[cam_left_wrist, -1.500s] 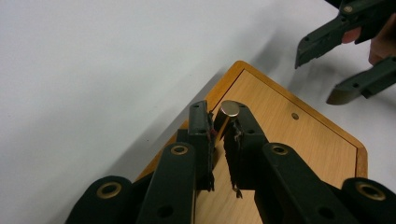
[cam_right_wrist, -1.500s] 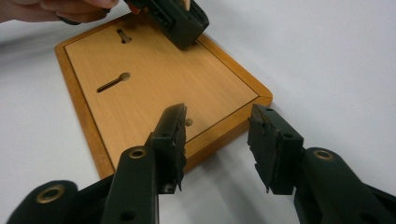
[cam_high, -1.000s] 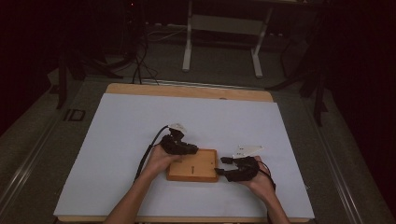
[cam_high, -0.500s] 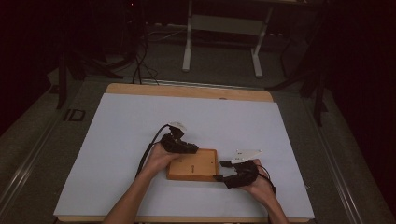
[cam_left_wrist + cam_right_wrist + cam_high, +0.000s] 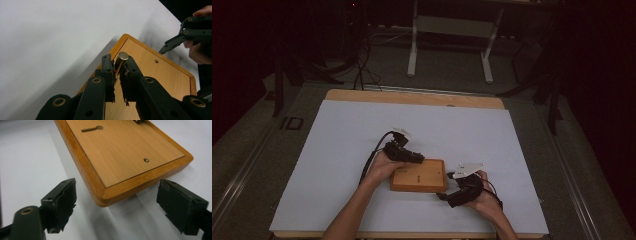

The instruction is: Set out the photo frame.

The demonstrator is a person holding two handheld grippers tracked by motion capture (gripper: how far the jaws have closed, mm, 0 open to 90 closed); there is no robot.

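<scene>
Flat rectangular wooden box with a rounded rim (image 5: 418,175) lies lower centre on the white surface (image 5: 337,140). Left claw (image 5: 119,65), clamped on a small brass cylindrical knob (image 5: 121,58) at the box's edge, should likely stay pinched while the box is steadied. Right claw (image 5: 116,205), jaws wide apart and holding nothing, flanks the near corner, not touching; close squarely on the rim.

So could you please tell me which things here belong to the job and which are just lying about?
In use:
wooden box
brass knob, clamped by left gripper
right gripper, open at the box's corner

Lying about:
table legs behind
floor cables
</scene>
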